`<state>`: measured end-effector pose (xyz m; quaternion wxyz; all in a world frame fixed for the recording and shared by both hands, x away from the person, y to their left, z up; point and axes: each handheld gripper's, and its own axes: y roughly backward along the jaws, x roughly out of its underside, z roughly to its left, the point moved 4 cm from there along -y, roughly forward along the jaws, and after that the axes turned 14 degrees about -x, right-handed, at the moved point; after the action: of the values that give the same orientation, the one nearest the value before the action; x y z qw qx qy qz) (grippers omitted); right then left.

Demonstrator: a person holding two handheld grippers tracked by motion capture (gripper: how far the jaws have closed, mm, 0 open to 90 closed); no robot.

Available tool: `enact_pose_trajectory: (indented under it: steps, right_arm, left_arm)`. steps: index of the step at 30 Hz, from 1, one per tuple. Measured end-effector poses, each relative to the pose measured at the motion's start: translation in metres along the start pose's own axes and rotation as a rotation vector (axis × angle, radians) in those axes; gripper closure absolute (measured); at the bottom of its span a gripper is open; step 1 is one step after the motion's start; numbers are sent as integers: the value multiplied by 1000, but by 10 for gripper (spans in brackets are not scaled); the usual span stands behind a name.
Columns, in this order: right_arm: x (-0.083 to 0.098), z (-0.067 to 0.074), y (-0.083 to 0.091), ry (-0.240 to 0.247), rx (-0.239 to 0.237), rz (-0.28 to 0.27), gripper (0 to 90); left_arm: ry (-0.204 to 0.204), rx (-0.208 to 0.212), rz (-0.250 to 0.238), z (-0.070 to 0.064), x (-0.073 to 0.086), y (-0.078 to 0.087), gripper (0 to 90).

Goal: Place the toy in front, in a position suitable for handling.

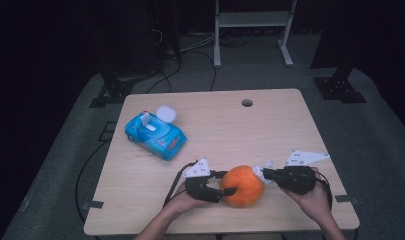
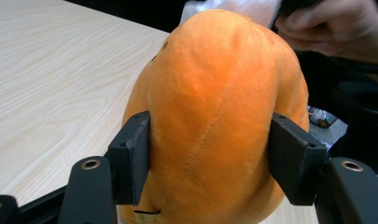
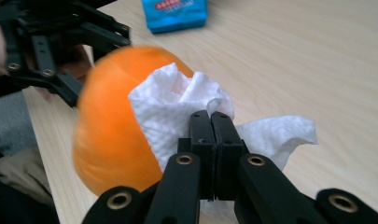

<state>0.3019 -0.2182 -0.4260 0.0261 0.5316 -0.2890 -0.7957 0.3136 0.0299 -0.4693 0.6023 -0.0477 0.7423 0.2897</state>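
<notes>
Wiping looked to be the work in hand. The left tongs point(image 1: 225, 190) clamped the orange plush toy point(image 1: 244, 186) by its flanks, one pad pressed into each side, which kept the soft, round body from rolling or sliding on the worktop point(image 1: 270, 130) while it was rubbed. The toy sat near the worktop's front edge, between the two hands. The right tongs point(image 3: 210, 122) were shut tight on a crumpled white wipe point(image 3: 175, 100), bunched so that a thick fold lay against the toy's upper right side. A blue wipes pack point(image 1: 155, 134) lay well behind and to the left of the toy, its lid point(image 1: 166, 113) flipped open, presumably the wipe's source.
</notes>
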Motion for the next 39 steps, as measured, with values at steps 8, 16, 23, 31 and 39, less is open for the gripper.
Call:
enact_pose_trajectory:
  steps: [8, 16, 23, 31, 39]
  right_arm:
    - [-18, 25, -4, 62, -62, -63, 885]
    - [-8, 10, 1, 15, -3, -59, 886]
    - [-18, 27, -9, 89, -4, -32, 886]
    - [-39, 44, -10, 168, 11, -98, 886]
    - [-37, 44, -13, 140, 2, -113, 886]
  left_arm:
    - [-21, -20, 0, -2, -1, -1, 362]
    - [-12, -22, -2, -2, -1, -1, 371]
    - [55, 3, -33, -1, -2, -1, 429]
    - [11, -41, -70, 0, -23, 17, 457]
    - [-12, -64, -46, -1, -27, 19, 457]
